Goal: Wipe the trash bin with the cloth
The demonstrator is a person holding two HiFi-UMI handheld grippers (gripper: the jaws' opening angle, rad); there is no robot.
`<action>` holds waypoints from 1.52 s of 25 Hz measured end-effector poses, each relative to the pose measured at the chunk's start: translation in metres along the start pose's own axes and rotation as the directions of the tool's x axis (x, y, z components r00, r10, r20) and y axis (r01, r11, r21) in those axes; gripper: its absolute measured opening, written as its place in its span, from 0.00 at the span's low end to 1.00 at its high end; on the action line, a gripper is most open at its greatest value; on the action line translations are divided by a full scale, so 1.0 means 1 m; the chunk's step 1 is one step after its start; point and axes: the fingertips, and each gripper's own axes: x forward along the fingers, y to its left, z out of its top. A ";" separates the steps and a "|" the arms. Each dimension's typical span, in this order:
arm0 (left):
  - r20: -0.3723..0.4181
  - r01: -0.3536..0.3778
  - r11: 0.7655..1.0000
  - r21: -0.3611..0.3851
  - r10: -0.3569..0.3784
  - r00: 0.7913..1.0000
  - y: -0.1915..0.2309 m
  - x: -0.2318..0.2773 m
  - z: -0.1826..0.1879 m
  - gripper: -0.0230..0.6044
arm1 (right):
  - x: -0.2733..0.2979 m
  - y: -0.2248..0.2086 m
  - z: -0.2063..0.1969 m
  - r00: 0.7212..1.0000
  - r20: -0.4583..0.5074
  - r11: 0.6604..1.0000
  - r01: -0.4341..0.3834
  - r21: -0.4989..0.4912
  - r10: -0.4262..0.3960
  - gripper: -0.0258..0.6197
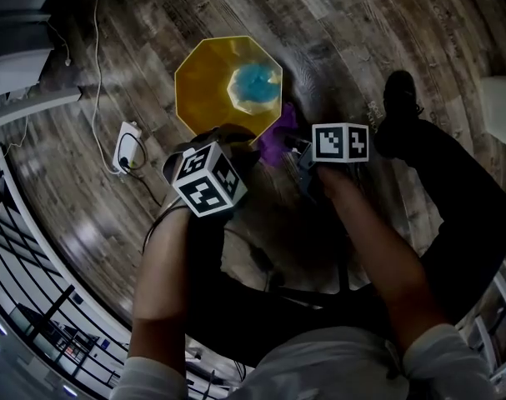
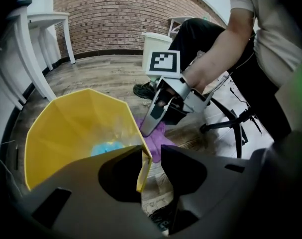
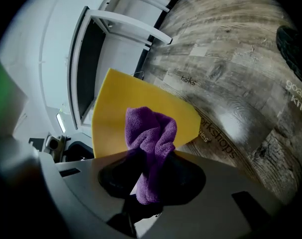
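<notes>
Left claw (image 2: 151,147), just right of a white power strip (image 1: 127,147) lying on the floor (image 1: 361,40), points steeply down over the near rim of the bin (image 2: 66,128). Its jaws stand partly apart with the rim's thin yellow wall between them. The wall lies along the left jaw and a strip of floor shows between it and the right jaw, so I have no clamp on it.

The bin stands on the floor in front of me, with its eight-sided mouth facing up. At its bottom, toward the right side, lies a blue thing (image 1: 254,86); what it is I cannot tell.

Right of the bin, at its outer wall just under the rim, is the cloth (image 3: 151,133), purple and bunched. My right claw (image 3: 147,151) has its jaws closed on the middle of it. The bunch stands out past the tips and a tail hangs back between the jaws. In the right gripper view the cloth sits in front of the yellow wall, very close to it; whether it presses on the wall I cannot tell. That claw slants down toward the bin from the right.

Further right on the floor rests a dark shoe (image 1: 400,94), well apart from the bin.
</notes>
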 end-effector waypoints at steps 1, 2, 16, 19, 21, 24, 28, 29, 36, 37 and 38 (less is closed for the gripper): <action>0.008 0.001 1.000 -0.010 0.000 1.000 0.000 0.000 0.001 0.22 | 0.004 -0.005 0.000 1.000 -0.005 1.000 0.006 0.005 -0.006 0.21; 0.014 0.001 1.000 -0.016 -0.001 1.000 0.001 -0.001 0.003 0.22 | 0.009 -0.011 0.000 1.000 -0.012 1.000 0.014 0.009 -0.013 0.21; 0.020 -0.004 1.000 -0.028 0.004 1.000 -0.001 -0.003 0.006 0.22 | 0.078 -0.105 -0.005 0.983 -0.125 0.989 0.143 0.043 -0.137 0.21; 0.018 0.000 1.000 -0.023 0.001 1.000 -0.003 -0.003 0.007 0.22 | 0.093 -0.126 -0.005 0.971 -0.155 0.981 0.190 0.042 -0.181 0.21; 0.017 0.000 1.000 -0.022 0.001 1.000 -0.004 -0.003 0.008 0.22 | 0.100 -0.137 -0.005 0.963 -0.175 0.976 0.215 0.037 -0.206 0.21; 0.021 -0.008 1.000 -0.030 0.009 1.000 -0.004 -0.003 0.009 0.22 | 0.108 -0.148 -0.006 0.951 -0.193 0.968 0.249 0.024 -0.240 0.21; 0.036 -0.015 0.998 -0.060 0.017 0.999 -0.002 -0.002 0.008 0.22 | 0.110 -0.153 -0.005 0.943 -0.201 0.963 0.270 -0.008 -0.266 0.21; 0.046 -0.014 0.997 -0.077 0.017 0.999 -0.001 -0.003 0.009 0.22 | 0.107 -0.152 -0.005 0.941 -0.202 0.962 0.273 -0.024 -0.272 0.21; 0.174 0.024 0.972 -0.234 0.018 0.985 0.001 0.002 0.039 0.22 | 0.048 -0.136 -0.009 0.956 -0.149 0.967 0.253 -0.012 -0.252 0.21; 0.183 0.022 0.969 -0.247 0.025 0.983 0.002 0.003 0.043 0.22 | 0.038 -0.132 -0.011 0.958 -0.141 0.968 0.252 -0.002 -0.249 0.21; 0.192 0.020 0.966 -0.256 0.030 0.981 0.004 0.004 0.047 0.22 | 0.030 -0.128 -0.014 0.960 -0.133 0.968 0.250 0.005 -0.247 0.21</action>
